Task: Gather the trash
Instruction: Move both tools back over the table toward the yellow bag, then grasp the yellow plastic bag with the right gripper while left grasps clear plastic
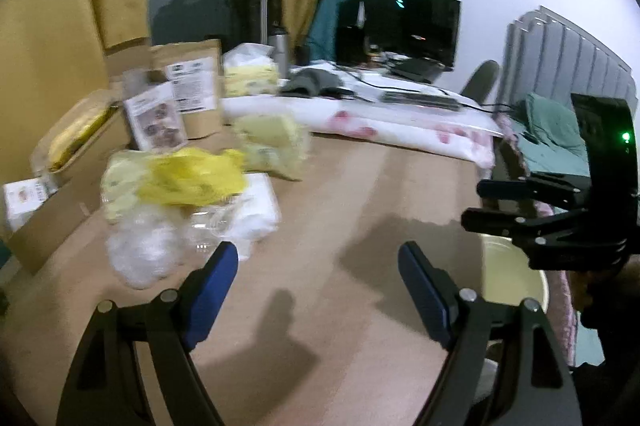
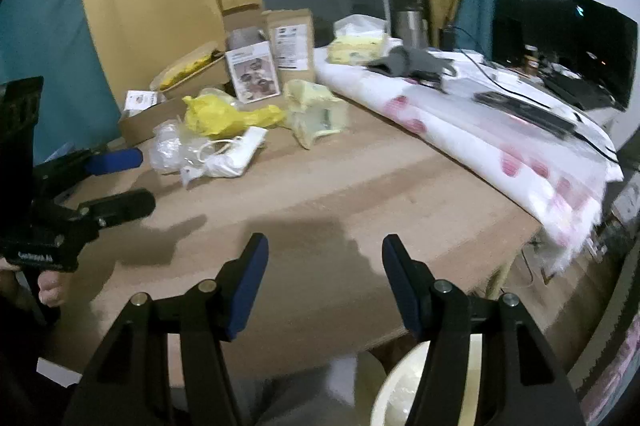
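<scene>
Left gripper (image 1: 318, 268) is hanging wide open, empty, near the trash (image 1: 180, 201). Right gripper (image 2: 325, 258) (also empty) is gaping over the table (image 2: 320, 193).

Both views sit just behind their own 2 fingers, angled down across the worktop (image 1: 320, 193). The left wrist view faces the trash pile (image 1: 180, 193) from close by, with the right gripper (image 1: 476, 201) at its right edge. The right wrist view stands farther back, with the left gripper (image 2: 144, 181) at its left edge. Both share the pile, the boxes (image 2: 256, 69) and the monitor (image 1: 404, 25).
</scene>
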`<state>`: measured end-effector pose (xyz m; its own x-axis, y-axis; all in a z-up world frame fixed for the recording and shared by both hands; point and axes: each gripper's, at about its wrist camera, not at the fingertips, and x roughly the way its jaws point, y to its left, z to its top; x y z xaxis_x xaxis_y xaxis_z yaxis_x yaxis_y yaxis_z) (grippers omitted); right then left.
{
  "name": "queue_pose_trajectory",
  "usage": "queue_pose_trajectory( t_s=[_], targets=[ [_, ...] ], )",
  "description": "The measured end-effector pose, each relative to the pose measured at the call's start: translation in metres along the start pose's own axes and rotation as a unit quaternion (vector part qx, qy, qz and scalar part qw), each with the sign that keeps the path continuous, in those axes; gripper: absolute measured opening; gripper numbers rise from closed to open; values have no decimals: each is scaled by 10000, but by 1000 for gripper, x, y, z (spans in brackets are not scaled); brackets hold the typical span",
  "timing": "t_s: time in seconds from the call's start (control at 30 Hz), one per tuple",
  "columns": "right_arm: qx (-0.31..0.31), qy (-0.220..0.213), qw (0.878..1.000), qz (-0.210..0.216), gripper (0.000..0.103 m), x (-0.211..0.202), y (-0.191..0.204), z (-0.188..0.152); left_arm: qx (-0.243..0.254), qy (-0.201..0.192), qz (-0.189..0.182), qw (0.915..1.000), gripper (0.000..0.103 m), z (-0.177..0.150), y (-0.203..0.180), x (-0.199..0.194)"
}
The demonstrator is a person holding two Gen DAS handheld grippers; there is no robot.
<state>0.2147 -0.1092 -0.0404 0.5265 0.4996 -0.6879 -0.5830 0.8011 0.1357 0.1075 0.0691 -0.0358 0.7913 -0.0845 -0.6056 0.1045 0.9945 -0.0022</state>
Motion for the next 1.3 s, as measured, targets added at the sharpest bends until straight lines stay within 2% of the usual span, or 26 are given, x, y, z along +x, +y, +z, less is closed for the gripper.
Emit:
queue_pose_trajectory(
  t_s=[0.3, 0.43, 0.73, 0.77, 0.83, 0.97, 1.03, 1.1, 1.3],
  targets=[
    [-413, 56, 9987, 279, 57, 38, 39, 34, -356, -65, 486, 9982, 83, 1, 67, -6],
    [-549, 77, 9976, 413, 57, 56, 53, 49, -511, -76, 500, 9974, 83, 2, 88, -2],
    [-813, 114, 9944, 669, 57, 100, 76, 81, -485, -85, 594, 9970, 83, 12, 123, 27],
    [-839, 97, 9938, 721, 59, 105, 78, 85, -505, -74, 599, 9969, 83, 13, 127, 31],
    [-880, 52, 9929, 801, 69, 113, 83, 92, -567, 10, 590, 9966, 83, 13, 134, 39],
    [-946, -6, 9909, 962, 70, 131, 91, 105, -660, 179, 526, 9963, 82, 10, 146, 54],
    [-966, -8, 9902, 1008, 70, 141, 94, 112, -648, 216, 530, 9963, 75, 7, 150, 58],
    [-971, 7, 9895, 1069, 70, 152, 97, 117, -683, 315, 474, 9960, 56, 5, 153, 62],
    [-934, 102, 9876, 1260, 70, 178, 105, 124, -794, 294, 427, 9955, 30, -1, 163, 60]
  ],
)
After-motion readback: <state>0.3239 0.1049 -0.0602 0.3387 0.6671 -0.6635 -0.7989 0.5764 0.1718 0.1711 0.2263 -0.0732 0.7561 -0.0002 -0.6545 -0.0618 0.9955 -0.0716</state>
